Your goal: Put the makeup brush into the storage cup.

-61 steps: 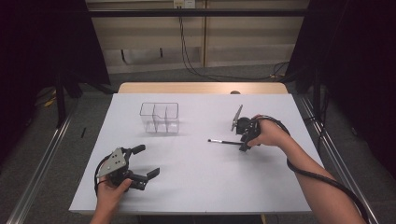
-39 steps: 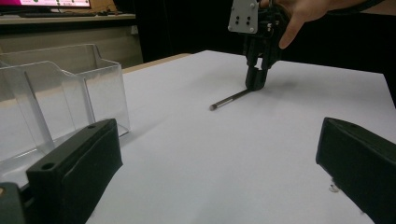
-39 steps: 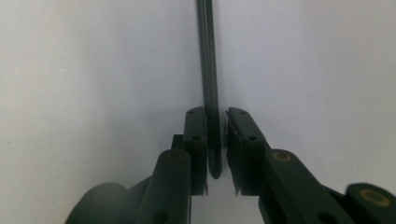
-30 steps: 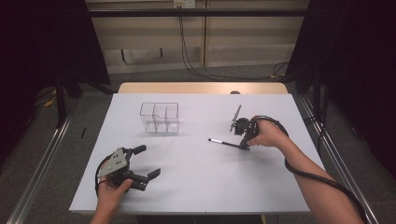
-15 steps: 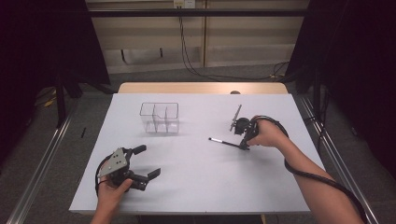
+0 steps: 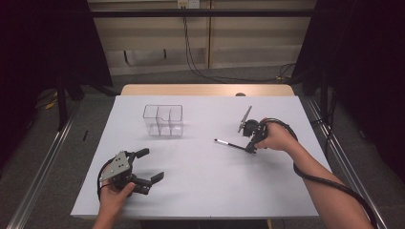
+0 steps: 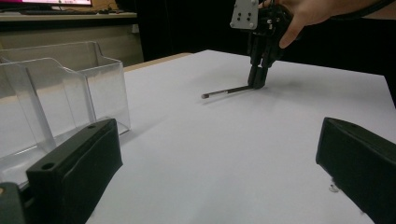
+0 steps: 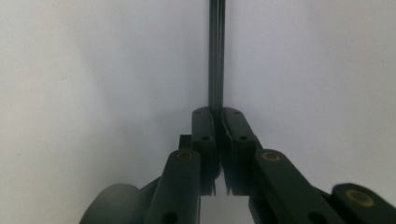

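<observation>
Counter [image 6: 205, 191]: white top, carrying three items.

Pen [image 6: 228, 144]: thin, dark, light-tipped; lies flat right of centre, one end pinched by the right hand-held gripper [image 6: 250, 149], free end pointing toward the clear box. In the right gripper view the pen [image 8: 216, 56] runs straight out from between the pads, which are closed tight on it. In the left gripper view, the pen [image 7: 226, 91] rests on the surface with that gripper tipped down over it.

Clear box [image 6: 164, 120]: see-through plastic, divided inside, upright, left of centre, well apart from the pen.

Left hand-held gripper [image 6: 149, 166]: near the front left edge, jaws spread wide, holding nothing.
</observation>
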Motion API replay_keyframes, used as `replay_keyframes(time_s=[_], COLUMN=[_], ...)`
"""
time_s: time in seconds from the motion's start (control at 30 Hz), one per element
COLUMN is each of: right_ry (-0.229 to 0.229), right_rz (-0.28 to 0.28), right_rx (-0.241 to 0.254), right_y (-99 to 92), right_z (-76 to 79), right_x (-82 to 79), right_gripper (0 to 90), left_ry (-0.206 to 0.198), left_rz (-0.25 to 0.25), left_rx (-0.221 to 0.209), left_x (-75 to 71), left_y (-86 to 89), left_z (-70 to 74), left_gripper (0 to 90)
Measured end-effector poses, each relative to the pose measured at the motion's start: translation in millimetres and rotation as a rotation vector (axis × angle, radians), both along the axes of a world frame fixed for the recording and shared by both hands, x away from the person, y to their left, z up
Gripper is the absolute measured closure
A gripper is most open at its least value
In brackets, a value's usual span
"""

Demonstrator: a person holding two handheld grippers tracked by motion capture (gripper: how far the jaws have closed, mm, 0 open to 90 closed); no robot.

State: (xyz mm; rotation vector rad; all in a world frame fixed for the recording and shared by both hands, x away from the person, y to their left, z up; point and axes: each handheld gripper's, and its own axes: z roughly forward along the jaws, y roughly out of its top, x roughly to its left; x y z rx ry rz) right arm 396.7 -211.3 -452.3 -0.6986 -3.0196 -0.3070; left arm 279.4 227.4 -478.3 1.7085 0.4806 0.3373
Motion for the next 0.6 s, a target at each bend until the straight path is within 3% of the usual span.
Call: replay_keyframes(time_s=[0.23,0.6], right_ry=[-0.014,-0.035], right_rz=[-0.025,-0.075], right_rx=[0.056,0.182], right_y=[-7.3,-13.4], right_z=[3.3,3.0], right_x=[-1.5,-7.4], right_gripper=[85.0,85.0], left_ry=[0.001,0.001], left_rz=[0.001,-0.002], left_rx=[0.005,0.005], left_x=[0.2,0.2], left_y=[-0.8,-1.7], left_z=[0.1,0.3], left_gripper=[0.0,0.0])
